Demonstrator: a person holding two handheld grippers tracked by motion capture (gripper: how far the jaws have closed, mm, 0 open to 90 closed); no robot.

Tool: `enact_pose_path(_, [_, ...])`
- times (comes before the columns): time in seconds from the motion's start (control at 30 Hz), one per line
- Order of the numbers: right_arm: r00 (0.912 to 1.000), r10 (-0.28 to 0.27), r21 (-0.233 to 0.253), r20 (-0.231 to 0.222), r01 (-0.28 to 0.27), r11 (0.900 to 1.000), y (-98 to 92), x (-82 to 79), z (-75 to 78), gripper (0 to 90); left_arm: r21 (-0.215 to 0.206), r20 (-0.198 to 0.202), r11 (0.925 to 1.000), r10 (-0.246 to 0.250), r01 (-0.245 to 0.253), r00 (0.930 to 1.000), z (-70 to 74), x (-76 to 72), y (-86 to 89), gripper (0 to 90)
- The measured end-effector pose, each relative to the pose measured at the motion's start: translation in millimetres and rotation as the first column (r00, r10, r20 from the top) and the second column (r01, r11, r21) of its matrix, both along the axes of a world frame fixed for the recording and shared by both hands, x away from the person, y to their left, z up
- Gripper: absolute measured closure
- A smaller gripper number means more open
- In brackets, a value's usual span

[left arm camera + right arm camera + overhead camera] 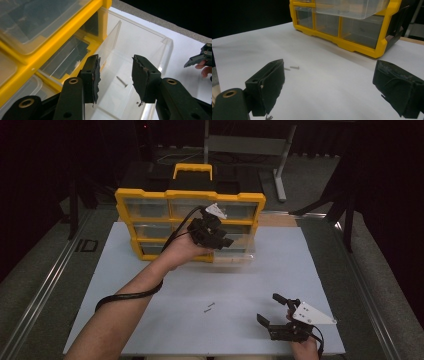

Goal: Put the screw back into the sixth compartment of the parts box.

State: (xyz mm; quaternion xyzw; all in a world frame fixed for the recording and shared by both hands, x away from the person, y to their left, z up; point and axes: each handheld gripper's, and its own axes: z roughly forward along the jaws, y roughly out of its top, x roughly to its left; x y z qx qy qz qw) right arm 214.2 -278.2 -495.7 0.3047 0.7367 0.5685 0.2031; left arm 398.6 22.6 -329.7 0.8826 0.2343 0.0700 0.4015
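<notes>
This looks like a lab or workshop set up for recording. A white counter (150,285) stands in a dark room with black curtains all around and grey carpet underneath. Metal rails (40,290) run along the floor on both sides of it. A second desk with grey metal legs (282,165) stands at the back. A yellow parts organizer (150,202) with clear plastic drawers sits on the counter, and loose screws (209,307) lie nearby.

Yellow organizer (190,196) w/ clear drawer (140,47), black gripper (212,232), white table (250,275).
</notes>
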Motion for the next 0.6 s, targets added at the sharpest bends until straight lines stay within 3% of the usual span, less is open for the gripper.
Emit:
enact_pose_path(0.17, [1.0, 0.001, -0.003, 0.001, -0.001, 1.0, 0.4, 0.0, 0.0, 10.6, -0.047, 0.003, 0.9989, -0.004, 0.004, 1.0, 6.6, -6.3, 10.0, 49.7])
enact_pose_path(0.6, [1.0, 0.001, -0.004, -0.002, -0.001, 1.0, 1.0, 0.1, -0.4, 10.6, -0.105, 0.031, 0.9943, 0.016, -0.013, 0.9994, 9.5, -30.6, 45.3, 26.8])
